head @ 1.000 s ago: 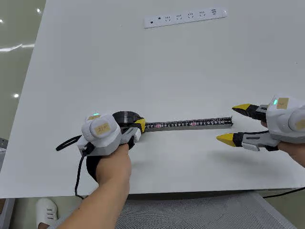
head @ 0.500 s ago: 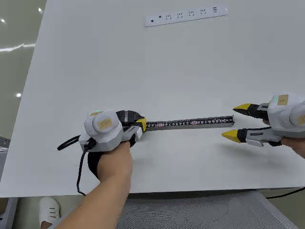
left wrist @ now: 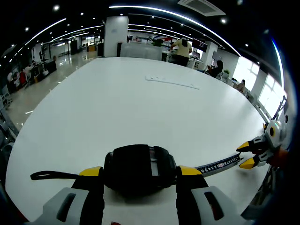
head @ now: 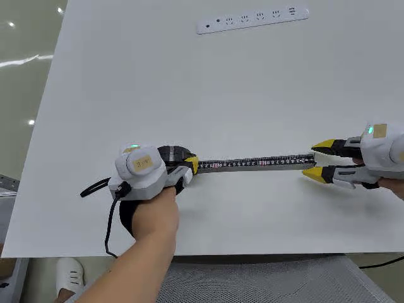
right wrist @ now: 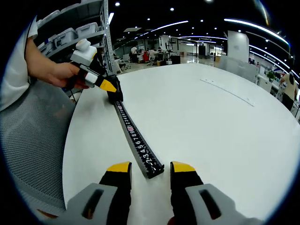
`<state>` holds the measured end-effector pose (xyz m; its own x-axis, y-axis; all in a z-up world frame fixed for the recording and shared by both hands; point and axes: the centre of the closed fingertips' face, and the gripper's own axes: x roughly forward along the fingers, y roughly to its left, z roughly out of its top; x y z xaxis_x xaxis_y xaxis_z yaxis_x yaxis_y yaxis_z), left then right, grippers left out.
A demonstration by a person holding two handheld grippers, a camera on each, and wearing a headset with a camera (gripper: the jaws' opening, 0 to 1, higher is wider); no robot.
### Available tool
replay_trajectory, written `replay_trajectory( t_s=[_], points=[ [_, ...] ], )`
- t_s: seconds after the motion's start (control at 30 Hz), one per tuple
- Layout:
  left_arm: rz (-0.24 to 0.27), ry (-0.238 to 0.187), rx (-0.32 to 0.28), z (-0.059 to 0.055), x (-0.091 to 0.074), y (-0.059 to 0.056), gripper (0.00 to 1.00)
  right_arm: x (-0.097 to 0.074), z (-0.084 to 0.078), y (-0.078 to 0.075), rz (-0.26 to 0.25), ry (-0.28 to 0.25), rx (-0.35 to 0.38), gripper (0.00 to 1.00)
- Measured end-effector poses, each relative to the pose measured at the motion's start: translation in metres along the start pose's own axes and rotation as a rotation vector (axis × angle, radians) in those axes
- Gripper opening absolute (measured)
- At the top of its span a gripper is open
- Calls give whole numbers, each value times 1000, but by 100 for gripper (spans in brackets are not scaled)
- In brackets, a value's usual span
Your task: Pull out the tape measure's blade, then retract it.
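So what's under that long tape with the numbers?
Only the white table. The blade lies flat on it, running from the black case in the left hand-held gripper to the open right hand-held gripper. The strip of table right beneath is covered.

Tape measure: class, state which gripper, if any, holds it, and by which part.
The left gripper holds the tape measure by its black case. The right gripper stands open around the blade end.

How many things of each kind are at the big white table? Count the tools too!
Tape measure: 1
Power strip: 1
Tools: 2, the left tool and the right tool
Total: 4
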<state>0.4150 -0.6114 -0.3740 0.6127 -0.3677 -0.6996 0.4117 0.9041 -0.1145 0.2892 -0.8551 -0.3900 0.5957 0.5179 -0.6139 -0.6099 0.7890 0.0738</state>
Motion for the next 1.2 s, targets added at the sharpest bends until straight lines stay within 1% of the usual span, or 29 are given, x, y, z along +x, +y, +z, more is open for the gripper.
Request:
replay_trajectory(
  t_s=[0.1,0.13,0.27,0.33,0.5,0.53,0.57,0.63,0.87,1.07,1.2],
  points=[
    [-1,-1,-1,0,0,0,59,2,-3,-3,6,5,-27,27],
    [-1,-1,0,0,0,0,59,3,-5,-3,8,15,-63,25],
    [-1,-2,0,0,0,0,59,6,-6,-2,20,12,-69,23],
    [-1,-1,-2,0,0,0,59,6,-7,-3,19,15,-99,21],
    [-1,-2,-4,0,0,0,59,6,-5,-4,28,3,-107,19],
    [-1,-3,-4,0,1,0,59,6,-5,-4,34,4,-97,15],
    [-1,-4,-5,0,1,0,59,6,-6,-4,30,7,-94,15],
    [0,-2,-7,0,1,0,59,8,-6,-4,30,1,-120,14],
    [8,-4,-9,0,1,1,60,8,-6,-2,39,-20,-114,14],
    [14,-7,-7,1,-1,0,60,7,-6,-2,47,-25,-106,14],
    [17,-15,-15,1,-1,1,60,7,-6,-2,50,-26,-108,14]
  ],
)
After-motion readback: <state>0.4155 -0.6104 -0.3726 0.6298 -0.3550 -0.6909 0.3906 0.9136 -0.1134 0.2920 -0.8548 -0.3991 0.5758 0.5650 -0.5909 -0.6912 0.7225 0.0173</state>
